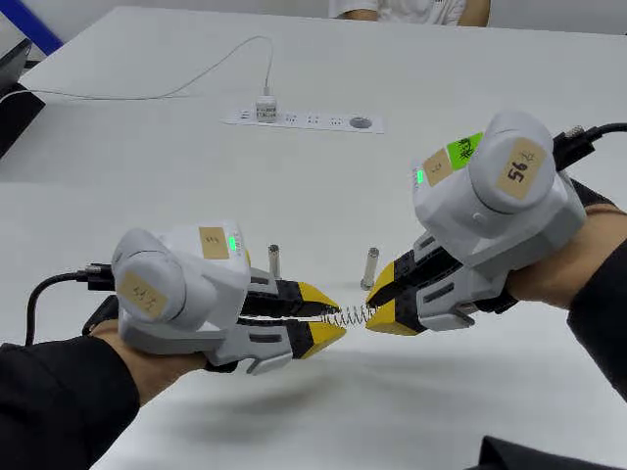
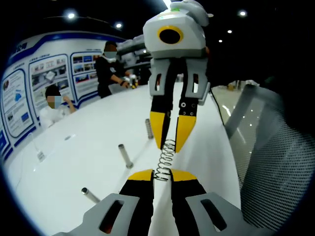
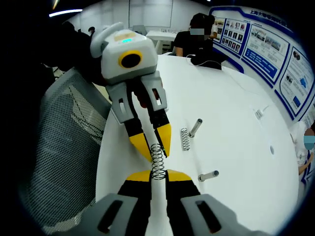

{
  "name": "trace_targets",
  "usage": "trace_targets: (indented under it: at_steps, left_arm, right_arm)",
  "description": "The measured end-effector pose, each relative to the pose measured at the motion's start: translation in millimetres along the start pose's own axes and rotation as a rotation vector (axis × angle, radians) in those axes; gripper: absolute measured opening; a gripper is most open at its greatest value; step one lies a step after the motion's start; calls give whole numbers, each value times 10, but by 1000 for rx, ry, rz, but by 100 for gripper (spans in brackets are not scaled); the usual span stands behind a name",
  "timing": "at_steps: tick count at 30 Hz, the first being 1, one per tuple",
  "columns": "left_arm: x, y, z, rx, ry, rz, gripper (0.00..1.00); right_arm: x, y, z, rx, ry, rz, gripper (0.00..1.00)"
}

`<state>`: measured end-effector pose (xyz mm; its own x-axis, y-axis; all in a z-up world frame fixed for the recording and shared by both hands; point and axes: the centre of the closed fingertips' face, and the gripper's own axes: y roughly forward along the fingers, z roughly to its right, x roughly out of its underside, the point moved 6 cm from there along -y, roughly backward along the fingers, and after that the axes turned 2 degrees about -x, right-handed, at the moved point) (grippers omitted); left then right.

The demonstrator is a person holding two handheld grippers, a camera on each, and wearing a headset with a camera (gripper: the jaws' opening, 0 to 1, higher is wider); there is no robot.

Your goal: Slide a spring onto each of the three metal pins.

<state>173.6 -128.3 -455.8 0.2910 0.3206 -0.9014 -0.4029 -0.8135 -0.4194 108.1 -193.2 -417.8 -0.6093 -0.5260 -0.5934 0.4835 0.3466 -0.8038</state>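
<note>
The spring [image 1: 351,315] is clamped at nine o'clock by the left gripper [image 1: 331,320]; at three by the right gripper [image 1: 377,308]. A pin [image 1: 370,267] is seen at one o'clock.

The left tongs [image 1: 338,318] are held low in the left hand [image 1: 147,362], laid almost level and pointed to the right, with the jaws drawn close on one end of a spring [image 1: 353,315]. The right tongs [image 1: 372,311] are gripped in the right hand [image 1: 558,264], carried higher and tilted down to the left, with the jaws closed on the spring's other end. The two sets of yellow tips are brought nose to nose, just apart, and both forearms are covered by dark sleeves [image 1: 49,401].
</note>
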Motion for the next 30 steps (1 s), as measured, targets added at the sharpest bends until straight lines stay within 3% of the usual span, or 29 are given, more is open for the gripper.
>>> trace_targets:
  at_steps: [17, 27, 30]
  left_arm:
    - [-25, 25, 56, 17, -10, 1, 11]
    - [-39, 34, 69, 29, -45, 22, 11]
    - [-33, 30, 63, 27, -52, 24, 11]
  right_arm:
    - [-339, -43, -64, 1, -16, 127, 11]
    - [-395, -2, -98, -8, -14, 167, 12]
    - [-381, 3, -102, -5, 0, 178, 17]
